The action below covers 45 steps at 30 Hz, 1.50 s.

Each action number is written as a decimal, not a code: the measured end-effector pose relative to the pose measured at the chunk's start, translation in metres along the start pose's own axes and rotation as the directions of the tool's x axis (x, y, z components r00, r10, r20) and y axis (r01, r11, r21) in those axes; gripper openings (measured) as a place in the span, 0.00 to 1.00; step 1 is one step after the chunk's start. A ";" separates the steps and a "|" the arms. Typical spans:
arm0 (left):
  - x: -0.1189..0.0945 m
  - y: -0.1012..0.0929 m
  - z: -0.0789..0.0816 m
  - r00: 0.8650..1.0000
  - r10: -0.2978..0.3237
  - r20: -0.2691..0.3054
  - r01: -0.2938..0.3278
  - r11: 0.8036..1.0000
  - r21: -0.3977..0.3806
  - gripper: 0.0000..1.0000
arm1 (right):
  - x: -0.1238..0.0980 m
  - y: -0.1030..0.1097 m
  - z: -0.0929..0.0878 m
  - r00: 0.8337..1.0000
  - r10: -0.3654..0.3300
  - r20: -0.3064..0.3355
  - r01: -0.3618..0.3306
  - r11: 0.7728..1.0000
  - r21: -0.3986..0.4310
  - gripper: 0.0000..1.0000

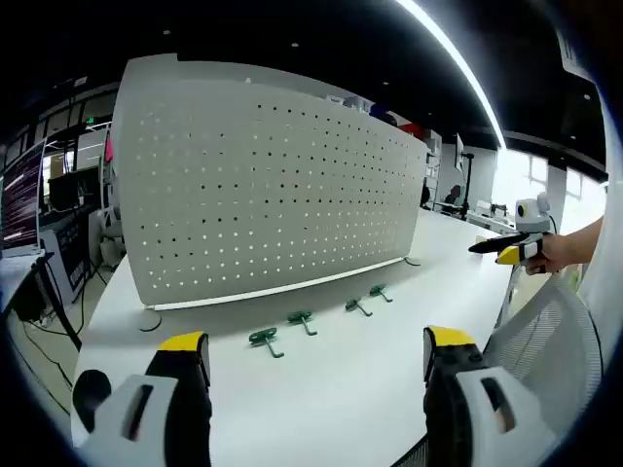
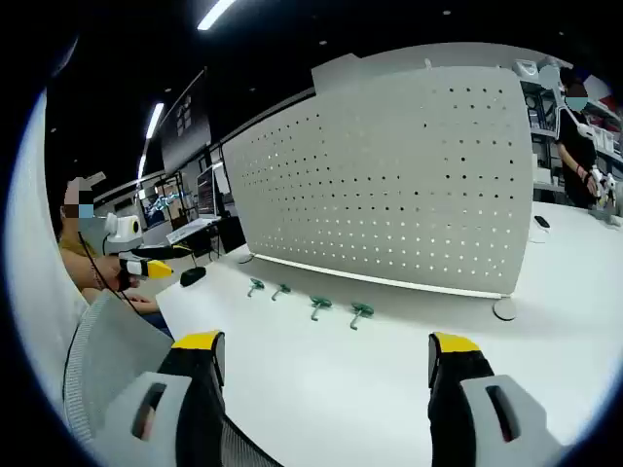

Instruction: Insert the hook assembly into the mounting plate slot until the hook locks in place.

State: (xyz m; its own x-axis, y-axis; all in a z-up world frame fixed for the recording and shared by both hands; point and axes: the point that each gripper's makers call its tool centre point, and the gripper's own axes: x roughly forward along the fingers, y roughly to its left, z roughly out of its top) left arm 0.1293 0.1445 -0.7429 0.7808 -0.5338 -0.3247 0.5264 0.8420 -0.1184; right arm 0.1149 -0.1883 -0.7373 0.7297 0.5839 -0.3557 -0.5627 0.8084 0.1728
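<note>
Task not yet started, as far as the views show. Four green hooks lie flat in a row on the white table (image 1: 321,389), just in front of the foot of the upright pegboard (image 1: 263,185): hook one (image 1: 265,340), hook two (image 1: 302,319), hook three (image 1: 357,305) and hook four (image 1: 381,291), counted from left to right in the left gripper view. None is seated in the pegboard; its holes are bare where visible.

Left hand-held gripper (image 1: 316,375): jaws spread wide, nothing between them, held over the near table edge, well short of the hooks. Right hand-held gripper (image 2: 323,375): likewise wide open and empty, near the table edge, hooks apart from it further in. In the right gripper view the same row reads (image 2: 255,286), (image 2: 280,290), (image 2: 319,306), (image 2: 361,312).

A mesh chair back (image 1: 550,331) stands at the right of the table. A person (image 2: 574,136) stands far behind the pegboard.

Remaining, by judgement: pick up a hook, bring it to the pegboard, insert and lock. All hooks and the board are in sight.
</note>
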 end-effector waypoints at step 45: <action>0.009 -0.012 0.000 0.998 -0.062 -0.017 0.062 0.998 0.025 0.91 | -0.011 0.007 0.003 1.000 -0.008 0.017 0.008 1.000 -0.009 0.81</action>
State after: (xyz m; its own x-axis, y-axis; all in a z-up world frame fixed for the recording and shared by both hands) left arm 0.1300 0.1296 -0.7442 0.7409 -0.5833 -0.3328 0.5823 0.8049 -0.1145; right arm 0.1044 -0.1890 -0.7296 0.7405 0.5789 -0.3414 -0.5606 0.8122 0.1613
